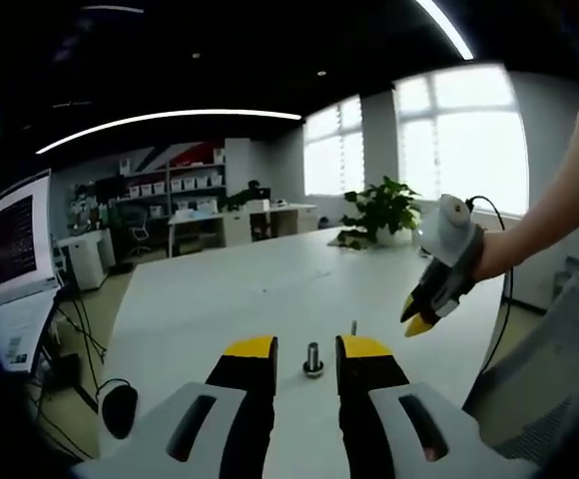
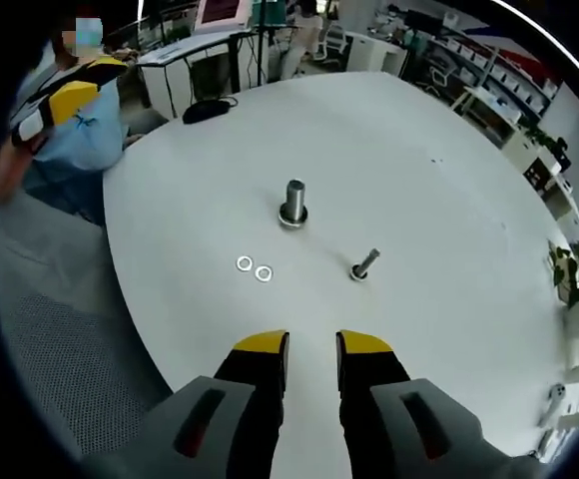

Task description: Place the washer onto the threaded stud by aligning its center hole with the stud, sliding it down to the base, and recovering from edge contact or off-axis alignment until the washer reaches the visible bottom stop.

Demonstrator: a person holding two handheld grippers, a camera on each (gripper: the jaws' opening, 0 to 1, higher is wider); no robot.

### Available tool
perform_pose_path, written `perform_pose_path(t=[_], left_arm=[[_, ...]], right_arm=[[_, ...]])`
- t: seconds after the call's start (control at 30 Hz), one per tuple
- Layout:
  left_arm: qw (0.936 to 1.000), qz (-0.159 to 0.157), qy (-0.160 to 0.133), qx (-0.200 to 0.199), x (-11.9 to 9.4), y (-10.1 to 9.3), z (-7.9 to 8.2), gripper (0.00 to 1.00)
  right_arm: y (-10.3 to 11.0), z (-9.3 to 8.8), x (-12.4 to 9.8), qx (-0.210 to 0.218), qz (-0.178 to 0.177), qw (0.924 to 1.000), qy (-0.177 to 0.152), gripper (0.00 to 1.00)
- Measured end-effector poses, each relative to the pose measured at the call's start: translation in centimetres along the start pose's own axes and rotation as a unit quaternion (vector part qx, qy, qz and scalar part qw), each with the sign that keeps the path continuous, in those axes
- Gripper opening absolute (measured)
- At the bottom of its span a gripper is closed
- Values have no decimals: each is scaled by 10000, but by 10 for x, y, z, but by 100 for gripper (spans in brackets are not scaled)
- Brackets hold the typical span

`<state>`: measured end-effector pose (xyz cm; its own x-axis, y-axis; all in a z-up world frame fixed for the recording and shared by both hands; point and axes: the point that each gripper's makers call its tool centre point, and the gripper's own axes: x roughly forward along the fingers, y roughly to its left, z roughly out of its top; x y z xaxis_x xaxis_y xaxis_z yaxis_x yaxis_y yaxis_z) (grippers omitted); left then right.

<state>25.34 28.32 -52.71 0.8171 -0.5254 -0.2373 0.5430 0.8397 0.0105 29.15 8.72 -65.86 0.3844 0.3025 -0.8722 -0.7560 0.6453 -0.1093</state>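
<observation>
Two small flat silver metal washers lie on the table in the right gripper view, one (image 2: 245, 263) just beside the other (image 2: 264, 272), both flat on the surface and neither picked up. Near them stands the upright silver threaded stud on its round base (image 2: 292, 204), with nothing on its shaft, and off to the other side a smaller grey bolt (image 2: 363, 264) stands tilted on its head (which of the two posts is the intended one I judge by the bottom flange, so the taller stud). The same stud (image 1: 312, 359) shows in the left gripper view, with a thin upright pin-like piece (image 1: 353, 328) near it, too small to identify.

The round white table (image 2: 449, 180) carries all of this.

The right gripper (image 2: 311, 345) hovers above the table short of the washers, its yellow-tipped jaws a narrow gap apart and holding nothing; it also appears in the left gripper view (image 1: 421, 313), raised in the air in the person's hand. The left gripper (image 1: 304, 348) hangs low over the table, jaws parted with the stud seen between them, empty.

By my reading nothing of the task is done: pick-up, alignment, sliding down and seating all remain.
</observation>
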Motion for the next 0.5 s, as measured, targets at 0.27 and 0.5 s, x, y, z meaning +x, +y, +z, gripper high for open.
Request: perform_pose_path(t=[0.27, 0.5], left_arm=[[10000, 30, -19, -39, 0, 2, 1, 21], [10000, 61, -5, -46, -1, 4, 0, 21]], right_arm=[[17, 5, 23, 117, 213, 9997, 64, 21], [34, 18, 46, 35, 442, 9989, 176, 21]])
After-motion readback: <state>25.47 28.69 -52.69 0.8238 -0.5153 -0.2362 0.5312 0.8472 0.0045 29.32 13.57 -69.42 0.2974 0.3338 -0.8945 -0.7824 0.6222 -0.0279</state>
